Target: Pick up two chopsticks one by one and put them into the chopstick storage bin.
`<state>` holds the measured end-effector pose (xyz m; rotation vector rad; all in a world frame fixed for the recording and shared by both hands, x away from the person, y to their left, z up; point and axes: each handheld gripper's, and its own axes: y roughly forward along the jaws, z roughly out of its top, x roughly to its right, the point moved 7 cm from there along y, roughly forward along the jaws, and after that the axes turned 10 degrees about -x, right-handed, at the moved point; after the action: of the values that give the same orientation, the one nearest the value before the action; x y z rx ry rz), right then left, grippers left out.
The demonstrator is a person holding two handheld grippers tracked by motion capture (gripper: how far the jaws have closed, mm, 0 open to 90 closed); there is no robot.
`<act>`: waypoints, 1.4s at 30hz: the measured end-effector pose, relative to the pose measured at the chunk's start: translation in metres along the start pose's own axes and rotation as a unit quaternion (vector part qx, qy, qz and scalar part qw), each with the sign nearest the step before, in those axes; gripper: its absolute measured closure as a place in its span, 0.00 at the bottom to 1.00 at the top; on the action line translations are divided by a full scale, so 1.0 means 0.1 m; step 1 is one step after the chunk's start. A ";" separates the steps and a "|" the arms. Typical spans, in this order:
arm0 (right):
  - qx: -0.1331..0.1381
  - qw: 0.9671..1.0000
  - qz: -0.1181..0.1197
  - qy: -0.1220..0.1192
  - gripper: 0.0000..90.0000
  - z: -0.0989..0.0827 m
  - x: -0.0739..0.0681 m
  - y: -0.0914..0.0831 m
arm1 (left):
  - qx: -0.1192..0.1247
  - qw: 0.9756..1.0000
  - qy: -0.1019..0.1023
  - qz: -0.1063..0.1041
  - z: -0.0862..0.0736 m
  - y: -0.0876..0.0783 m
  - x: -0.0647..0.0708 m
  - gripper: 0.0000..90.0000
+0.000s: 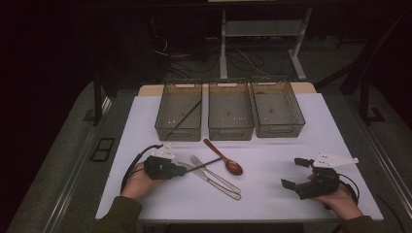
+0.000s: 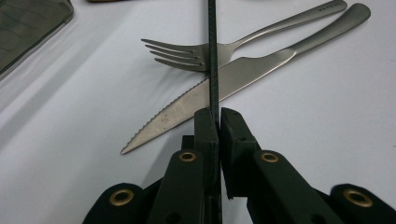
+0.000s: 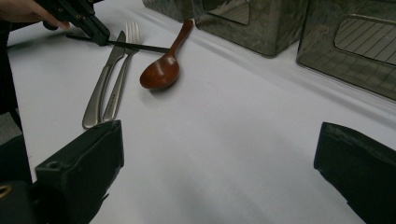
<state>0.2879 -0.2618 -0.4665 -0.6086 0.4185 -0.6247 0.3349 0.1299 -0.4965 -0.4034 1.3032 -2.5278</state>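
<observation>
left claw pinches a black chopstick above the cutlery

the chopstick (image 2: 213,56) is a thin, straight black rod with a fine ribbed texture along its length. in the left gripper view it runs straight up from the jaw tips and passes over the knife (image 2: 224,84) blade and the fork (image 2: 196,55) tines. in the high view it shows as a dark line (image 1: 204,164) slanting from the left gripper (image 1: 180,168) toward the far right, its free end close to the handle of the wooden spoon (image 1: 224,158).

the left gripper's jaws are pressed together on the chopstick's near end, the rod caught in the narrow slit between the two black pads. the stick sticks out well beyond the tips, away from the hand. this grip sits in the near left part of the worktop (image 1: 272,194), in front of the left one of three wire baskets (image 1: 179,110) that stand in a row along the far edge. a second dark stick lies inside that left basket.

the right gripper (image 1: 297,173) rests near the worktop's near right corner, its jaws spread wide with nothing between them, well apart from the cutlery. in the right gripper view the brown spoon (image 3: 163,65) lies just beside the knife and fork, and the chopstick (image 3: 135,45) crosses their tips.
</observation>
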 end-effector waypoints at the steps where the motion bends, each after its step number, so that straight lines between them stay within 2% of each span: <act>1: 0.000 1.000 0.000 0.000 0.01 0.00 0.00 0.00 | 0.000 1.000 0.001 -0.002 0.00 0.00 0.00 0.94; 5: -0.001 1.000 0.000 0.000 0.01 0.00 0.00 0.00 | 0.009 1.000 0.004 -0.004 0.02 -0.02 0.01 0.95; 19: 0.000 1.000 -0.001 0.000 0.01 0.00 0.00 0.00 | 0.030 1.000 -0.006 -0.006 0.07 -0.17 0.04 0.95; 28: -0.001 1.000 0.003 -0.003 0.01 -0.03 -0.02 0.03 | 0.042 0.999 -0.015 0.004 0.10 -0.26 0.04 0.95; 34: -0.003 1.000 0.003 0.007 0.01 -0.04 0.01 0.08 | 0.046 0.999 -0.017 0.005 0.15 -0.30 0.06 0.95; 36: 0.004 1.000 0.005 0.009 0.01 -0.02 0.02 0.08 | 0.048 0.999 -0.017 0.007 0.16 -0.32 0.06 0.95; 42: 0.006 1.000 -0.001 0.014 0.01 -0.01 0.03 0.09 | 0.051 0.998 -0.028 0.014 0.19 -0.36 0.05 0.95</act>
<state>0.2937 -0.2581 -0.4733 -0.5898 0.4412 -0.6369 0.3333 0.1342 -0.4562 -0.4287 1.1467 -2.5281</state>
